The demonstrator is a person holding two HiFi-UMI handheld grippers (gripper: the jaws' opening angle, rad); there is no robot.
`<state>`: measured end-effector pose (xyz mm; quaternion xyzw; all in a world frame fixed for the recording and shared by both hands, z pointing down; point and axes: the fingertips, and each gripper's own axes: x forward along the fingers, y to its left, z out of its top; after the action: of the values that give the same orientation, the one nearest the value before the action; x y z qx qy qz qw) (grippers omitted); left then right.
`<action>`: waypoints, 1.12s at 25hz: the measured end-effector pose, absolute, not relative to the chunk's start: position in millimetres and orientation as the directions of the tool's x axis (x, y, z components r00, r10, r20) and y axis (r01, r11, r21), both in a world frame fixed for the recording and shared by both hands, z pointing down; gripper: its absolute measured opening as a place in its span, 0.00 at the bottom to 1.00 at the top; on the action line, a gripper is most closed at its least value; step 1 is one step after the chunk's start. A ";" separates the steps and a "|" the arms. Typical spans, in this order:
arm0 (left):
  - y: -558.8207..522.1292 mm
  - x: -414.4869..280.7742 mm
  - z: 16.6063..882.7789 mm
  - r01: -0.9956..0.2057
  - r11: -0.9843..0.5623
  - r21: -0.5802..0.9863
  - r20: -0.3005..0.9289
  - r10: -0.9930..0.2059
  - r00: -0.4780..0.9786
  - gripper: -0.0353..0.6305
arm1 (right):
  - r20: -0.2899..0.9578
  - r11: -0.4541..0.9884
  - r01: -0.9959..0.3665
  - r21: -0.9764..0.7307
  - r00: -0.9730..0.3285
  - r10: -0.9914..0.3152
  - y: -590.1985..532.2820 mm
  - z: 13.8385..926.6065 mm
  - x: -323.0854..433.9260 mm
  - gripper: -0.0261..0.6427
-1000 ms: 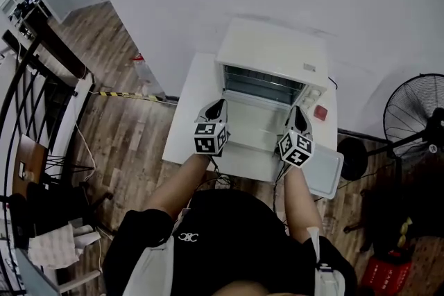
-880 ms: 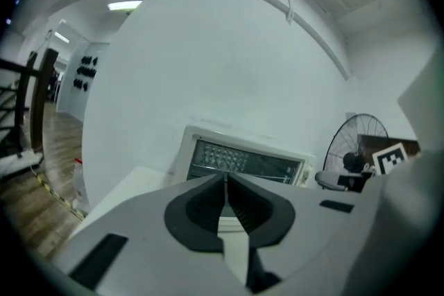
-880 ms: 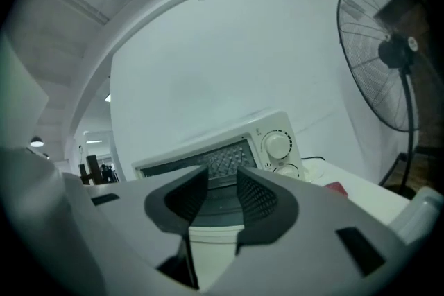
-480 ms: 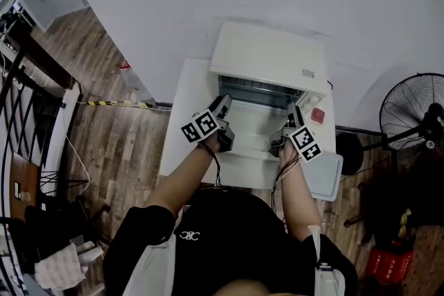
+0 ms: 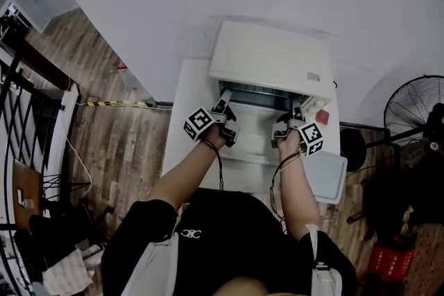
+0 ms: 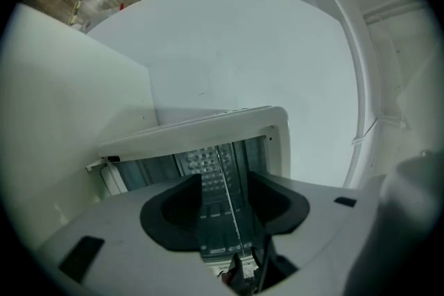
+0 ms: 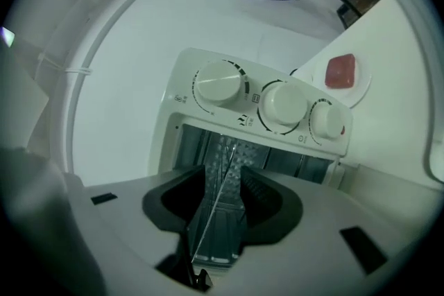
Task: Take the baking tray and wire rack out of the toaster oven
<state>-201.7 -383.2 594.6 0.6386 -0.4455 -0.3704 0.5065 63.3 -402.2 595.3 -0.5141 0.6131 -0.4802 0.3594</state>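
Observation:
The white toaster oven (image 5: 270,62) stands on a white table with its door (image 5: 255,143) folded down. Both grippers are rolled on their sides, level, at the oven mouth. My left gripper (image 5: 223,109) is at the left end, its jaws opening. A thin wire of the rack (image 6: 227,203) runs between the jaws of the left gripper (image 6: 223,194), untouched by the pads. My right gripper (image 5: 296,113) is at the right end, its jaws closing. The rack wire (image 7: 216,201) also passes through the gap of the right gripper (image 7: 223,203), with no pad pressing on it. A pale baking tray (image 5: 326,177) lies on the table's right edge.
Three knobs (image 7: 277,104) line the oven's control panel. A small red thing on a white dish (image 7: 341,71) sits beside the oven. A standing fan (image 5: 416,107) is on the floor to the right. A white wall rises behind the oven, and wood floor lies to the left.
Both grippers moved from the front of the open door up to the oven mouth and rolled onto their sides. Their jaws went from shut to apart.

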 end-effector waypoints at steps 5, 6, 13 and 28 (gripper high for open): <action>-403.1 -200.1 591.2 -0.153 -0.110 0.982 -0.053 -0.941 0.334 0.35 | 0.055 0.005 -0.296 -0.955 -0.193 -0.980 -417.6 598.0 66.3 0.24; -408.4 -200.3 593.5 -0.133 -0.096 0.986 -0.048 -0.944 0.326 0.35 | 0.055 0.004 -0.302 -0.953 -0.188 -0.981 -421.1 598.8 67.9 0.24; -424.1 -202.1 604.2 -0.026 -0.026 0.999 -0.018 -0.962 0.273 0.29 | 0.060 -0.027 -0.208 -0.978 -0.155 -0.986 -431.7 605.0 68.4 0.14; -427.7 -205.5 599.3 -0.081 -0.040 0.996 -0.020 -0.972 0.235 0.08 | 0.054 -0.021 -0.167 -0.986 -0.195 -0.979 -436.3 605.6 69.2 0.05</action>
<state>-205.5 -427.7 599.3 0.5837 -0.4507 -0.4235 0.5261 69.2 -436.3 605.6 -0.4966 0.5774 -0.5137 0.3951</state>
